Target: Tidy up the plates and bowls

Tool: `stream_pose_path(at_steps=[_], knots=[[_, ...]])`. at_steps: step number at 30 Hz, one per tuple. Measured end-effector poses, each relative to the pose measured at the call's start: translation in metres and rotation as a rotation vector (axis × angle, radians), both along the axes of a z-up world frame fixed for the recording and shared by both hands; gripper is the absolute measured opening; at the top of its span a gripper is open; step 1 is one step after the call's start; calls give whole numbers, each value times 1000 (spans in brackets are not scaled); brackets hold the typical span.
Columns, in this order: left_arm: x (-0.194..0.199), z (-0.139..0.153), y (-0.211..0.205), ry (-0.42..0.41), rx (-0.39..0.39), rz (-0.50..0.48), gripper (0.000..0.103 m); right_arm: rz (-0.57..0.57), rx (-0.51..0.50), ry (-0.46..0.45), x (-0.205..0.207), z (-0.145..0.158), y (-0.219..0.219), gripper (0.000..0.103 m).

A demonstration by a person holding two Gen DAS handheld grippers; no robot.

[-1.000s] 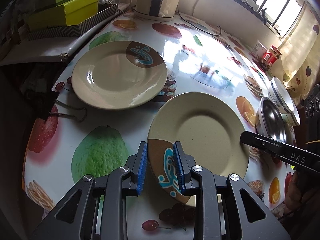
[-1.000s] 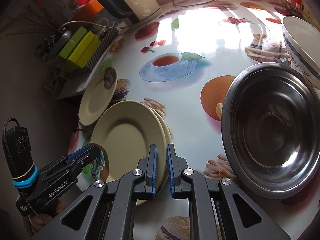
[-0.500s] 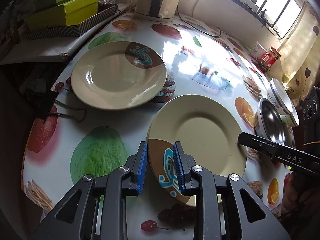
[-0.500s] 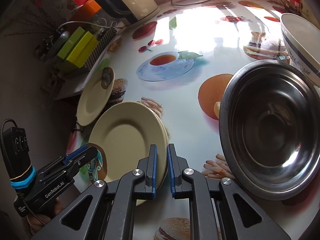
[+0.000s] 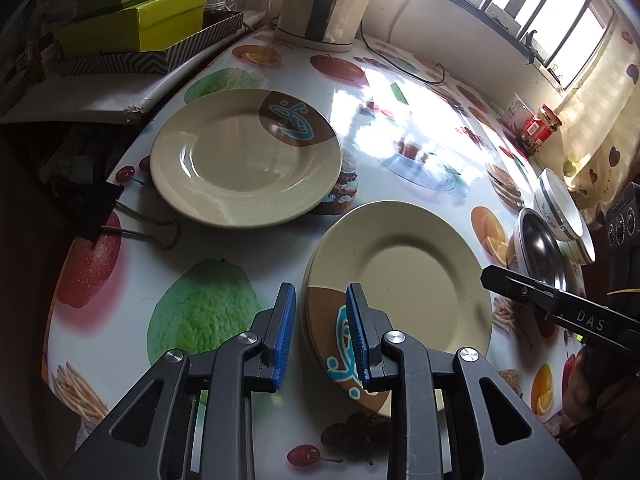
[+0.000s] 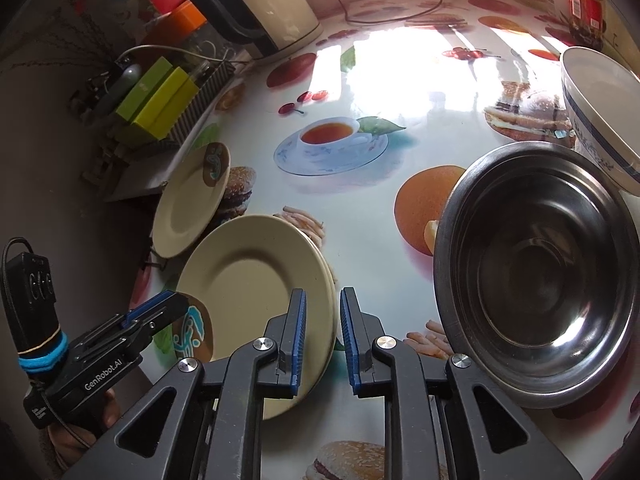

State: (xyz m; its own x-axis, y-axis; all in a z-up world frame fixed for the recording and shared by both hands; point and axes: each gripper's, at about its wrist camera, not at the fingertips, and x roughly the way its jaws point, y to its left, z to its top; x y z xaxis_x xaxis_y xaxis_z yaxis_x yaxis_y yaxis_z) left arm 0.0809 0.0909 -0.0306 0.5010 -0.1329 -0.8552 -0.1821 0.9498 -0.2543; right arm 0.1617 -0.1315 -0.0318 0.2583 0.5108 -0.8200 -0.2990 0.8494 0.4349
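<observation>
Beige glazed ceramic plates (image 5: 408,280), stacked: stiff, slick, breakable, best gripped at the rim. Left gripper (image 5: 320,332) and right gripper (image 6: 322,336) straddle opposite rims, jaws apart, unclamped.

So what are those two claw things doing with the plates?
A person is tidying dishes with a claw in each hand. The left claw and the right claw both sit open around opposite edges of the near plate, which lies on a matching plate on the fruit-print table. Neither claw is squeezing it. A third plate lies alone further back, and a steel bowl and a white bowl wait on the right.
</observation>
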Motion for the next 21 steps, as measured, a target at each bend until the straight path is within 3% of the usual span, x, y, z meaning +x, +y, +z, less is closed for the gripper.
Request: stream_pose_path(at_steps=[5, 21], knots=[[1, 5, 6, -20, 11, 17, 27, -2, 5, -20, 3, 5, 1, 31], [7, 23, 72, -76, 2, 152, 31, 61, 13, -119, 27, 39, 40, 38]])
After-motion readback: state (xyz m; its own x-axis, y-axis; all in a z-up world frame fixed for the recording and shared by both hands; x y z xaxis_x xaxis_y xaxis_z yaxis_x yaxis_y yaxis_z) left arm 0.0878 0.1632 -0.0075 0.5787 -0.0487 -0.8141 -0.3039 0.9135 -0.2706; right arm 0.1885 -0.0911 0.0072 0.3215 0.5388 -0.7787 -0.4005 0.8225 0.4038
